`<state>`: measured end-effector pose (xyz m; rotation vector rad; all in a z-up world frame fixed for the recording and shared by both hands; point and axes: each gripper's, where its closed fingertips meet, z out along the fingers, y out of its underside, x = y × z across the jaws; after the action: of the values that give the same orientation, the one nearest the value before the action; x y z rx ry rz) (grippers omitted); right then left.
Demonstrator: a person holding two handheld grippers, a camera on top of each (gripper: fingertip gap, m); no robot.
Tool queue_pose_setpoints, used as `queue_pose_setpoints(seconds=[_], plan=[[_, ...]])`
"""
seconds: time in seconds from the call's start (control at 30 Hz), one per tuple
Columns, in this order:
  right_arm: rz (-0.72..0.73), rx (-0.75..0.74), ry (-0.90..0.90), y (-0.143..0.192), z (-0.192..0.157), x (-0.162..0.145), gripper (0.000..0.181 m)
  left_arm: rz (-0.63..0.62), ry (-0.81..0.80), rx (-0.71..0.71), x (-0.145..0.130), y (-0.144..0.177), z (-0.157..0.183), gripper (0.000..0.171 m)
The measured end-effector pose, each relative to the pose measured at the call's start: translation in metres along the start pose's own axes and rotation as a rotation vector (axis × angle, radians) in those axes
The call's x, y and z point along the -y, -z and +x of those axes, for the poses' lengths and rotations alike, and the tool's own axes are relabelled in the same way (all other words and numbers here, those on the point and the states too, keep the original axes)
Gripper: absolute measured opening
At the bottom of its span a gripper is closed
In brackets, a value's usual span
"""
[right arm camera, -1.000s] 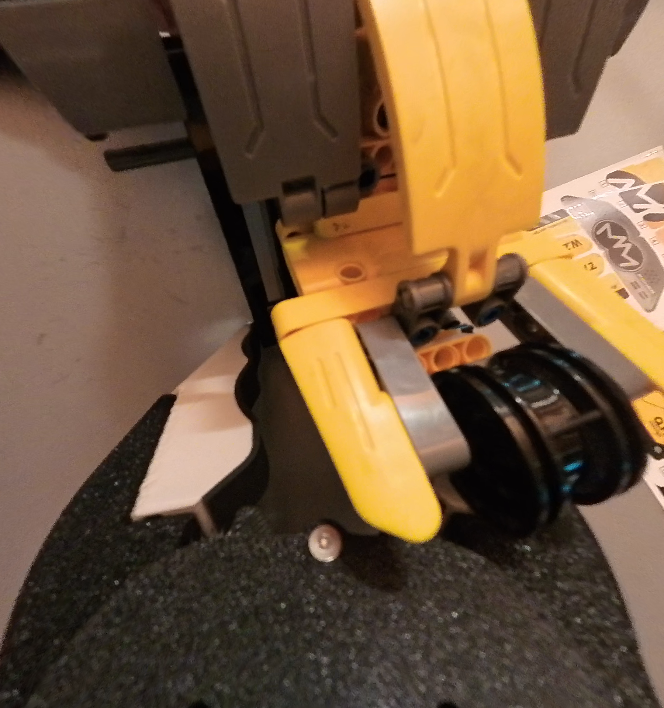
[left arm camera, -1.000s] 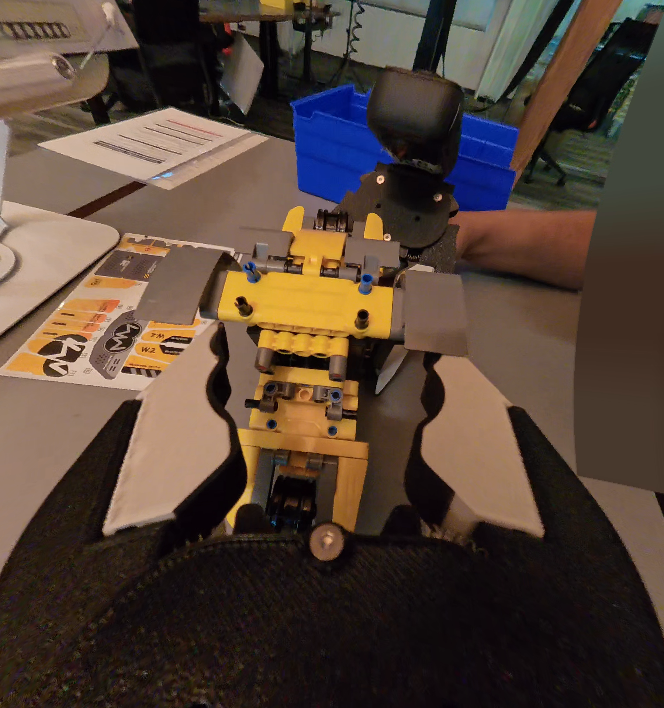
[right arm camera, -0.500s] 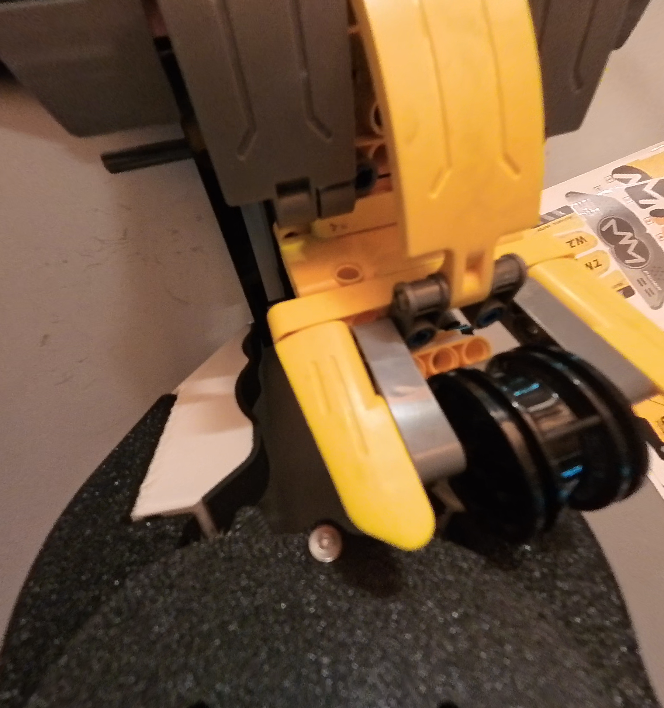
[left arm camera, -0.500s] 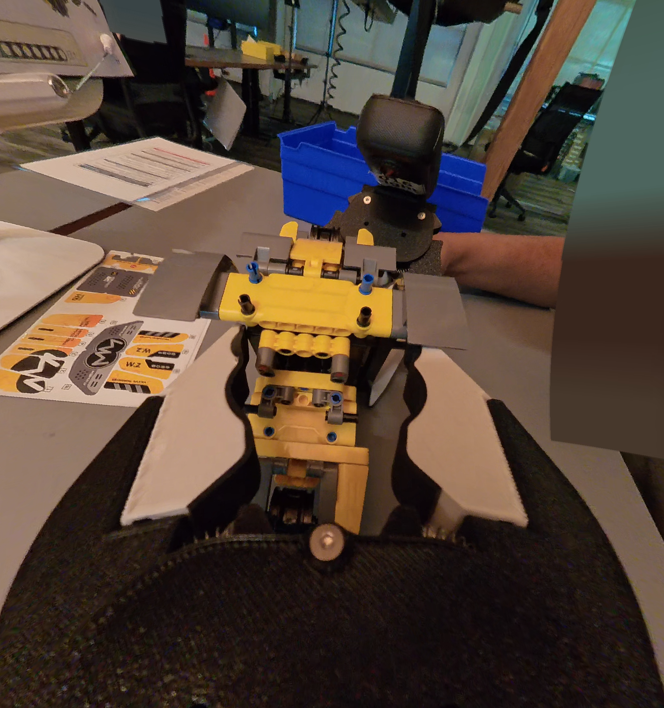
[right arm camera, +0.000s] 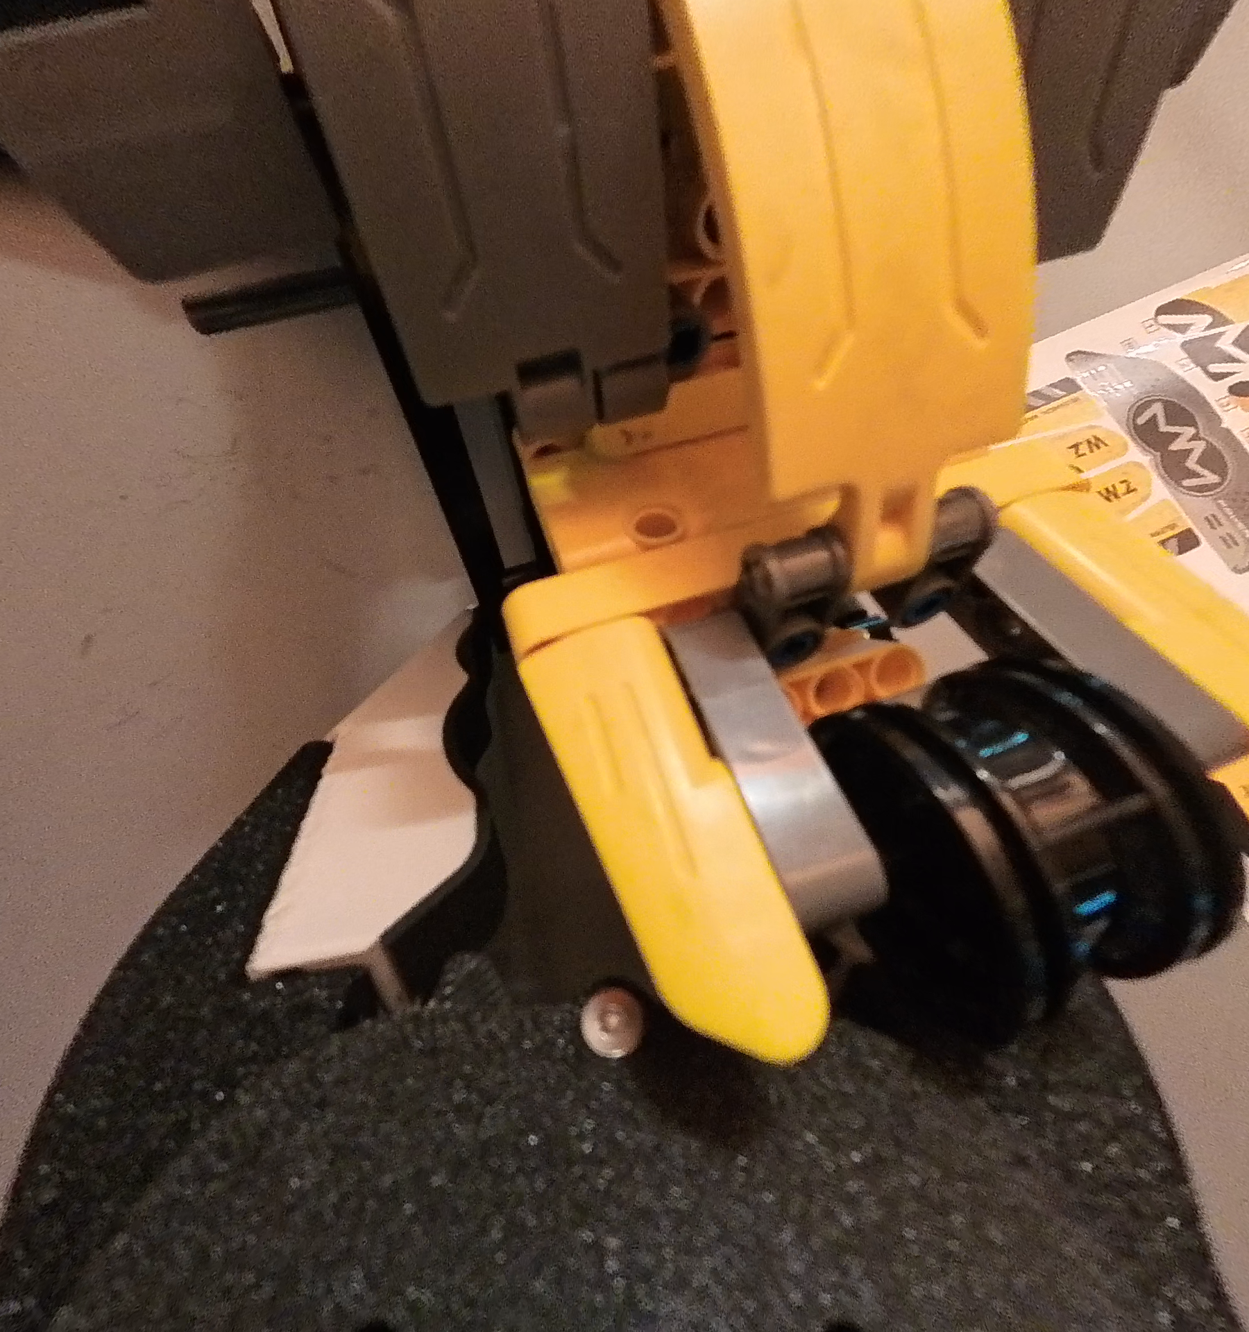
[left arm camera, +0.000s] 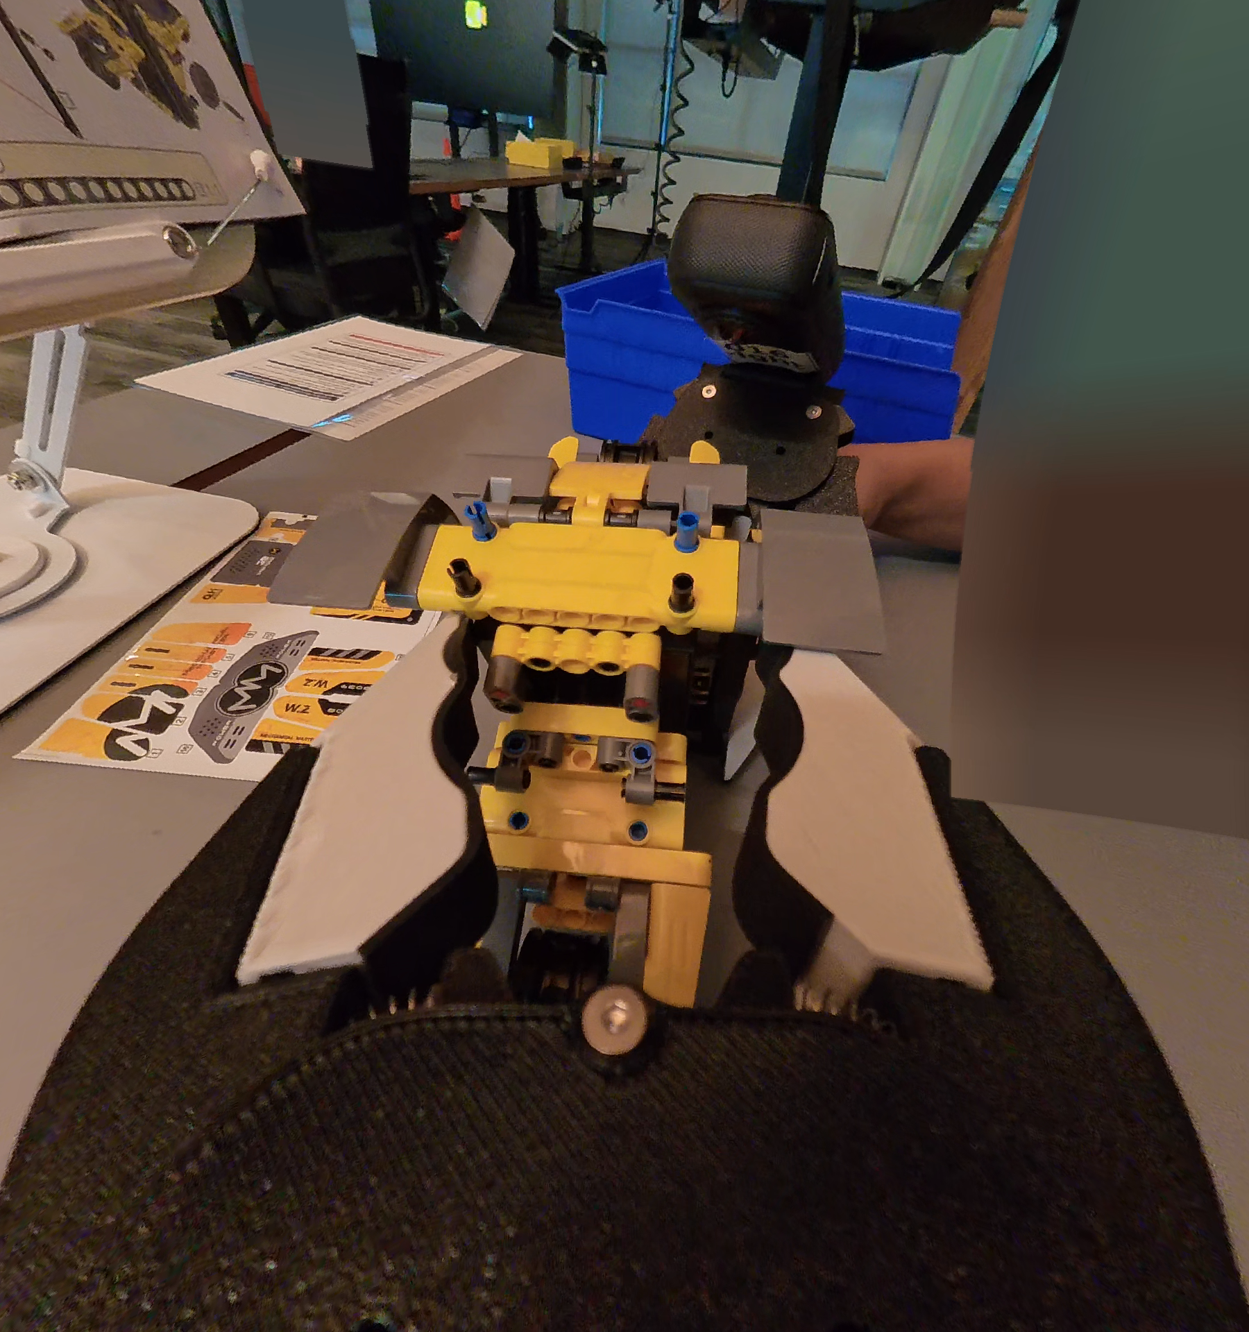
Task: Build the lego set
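A yellow and grey brick model vehicle [left arm camera: 578, 569] with grey side wings lies between both grippers over the grey table [left arm camera: 102, 901]. My left gripper [left arm camera: 614, 649] is shut on its narrow yellow rear section, with the left finger [left arm camera: 384, 793] pressed against it and the right finger [left arm camera: 852, 807] close by the dark chassis. My right gripper [left arm camera: 744, 432] holds the model's far end. In the right wrist view, the model [right arm camera: 859, 252] and its black wheel [right arm camera: 1040, 814] fill the frame. Only the left finger [right arm camera: 384, 757] of the right gripper [right arm camera: 679, 649] shows; the other is hidden behind the wheel.
A sticker sheet [left arm camera: 232, 670] lies on the table at the left and also shows in the right wrist view [right arm camera: 1184, 461]. A white stand [left arm camera: 102, 548] holds an instruction booklet [left arm camera: 88, 108]. A printed page [left arm camera: 333, 367], a blue bin [left arm camera: 629, 346] and a person's forearm [left arm camera: 910, 490] are beyond. Across from one pair of fingers to the other is roughly 9 cm.
My left gripper's jaws have narrowed onto the model's rear. The left view has tilted upward. In the right view the sticker sheet has shifted slightly, while the model stays fixed in both views.
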<state>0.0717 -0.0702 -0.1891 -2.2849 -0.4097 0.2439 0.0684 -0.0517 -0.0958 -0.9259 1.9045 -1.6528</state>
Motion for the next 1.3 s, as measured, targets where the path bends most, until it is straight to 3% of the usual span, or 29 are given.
queue_pose_setpoints(seconds=[1.3], plan=[[0.001, -0.005, -0.023, 0.0005, 0.0043, -0.0006, 0.061, -0.019, 0.062, 0.022, -0.0014, -0.0024, -0.0026, 0.074]])
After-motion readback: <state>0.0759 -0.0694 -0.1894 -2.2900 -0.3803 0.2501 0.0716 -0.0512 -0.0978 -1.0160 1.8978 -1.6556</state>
